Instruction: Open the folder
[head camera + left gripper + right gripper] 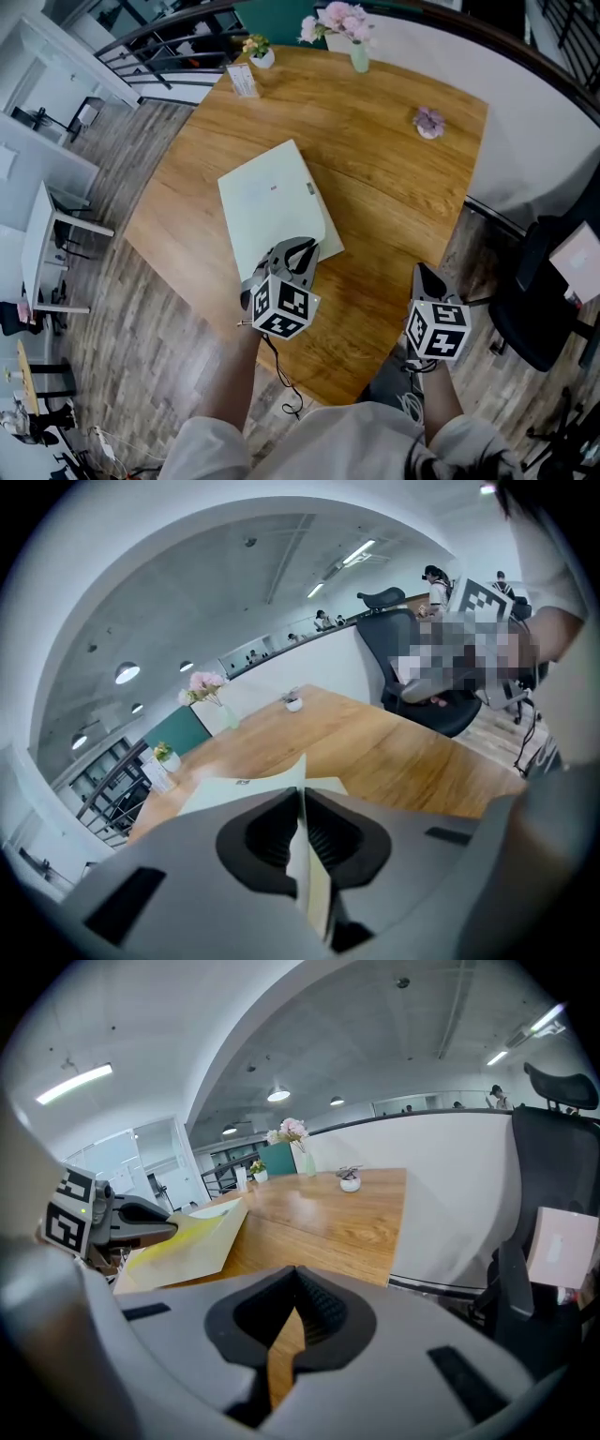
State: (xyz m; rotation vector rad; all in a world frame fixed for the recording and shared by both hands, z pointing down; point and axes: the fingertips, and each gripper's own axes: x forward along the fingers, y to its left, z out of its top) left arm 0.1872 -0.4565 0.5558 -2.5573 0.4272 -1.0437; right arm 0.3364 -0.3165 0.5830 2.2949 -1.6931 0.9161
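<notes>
Pinching the near corner of the folder's top leaf, the left tongs (296, 249) have their pads pressed on a thin pale sheet. The folder (267, 202) lies on the wooden surface (375, 159), left of its middle, with that near corner at the tongs. Opening looks just begun: the corner is raised and the rest of the leaf lies low.

To do this step well, I judge the hand should carry the corner up and over in an arc toward the hinged edge, not pull it straight back, so the sheet bends gently and does not slip from the pads. Only the top leaf should be caught. If the lower leaf rises or the folder drags, the other hand could press it down.

Further right, near the surface's edge and well apart from the folder, the right tongs (427, 277) are closed on nothing.

The head view gives the layout but hides the grip behind the marker cube. The left gripper view shows what it cannot: the sheet edge-on between the ribbed pads of the left tongs (302, 803). The right gripper view shows the folder (192, 1241) from the side, its leaf sloping up to the left tongs (174, 1226) with a yellow tint along the underside. It also shows the right tongs (292, 1288) together, with only wood in the slit below.
</notes>
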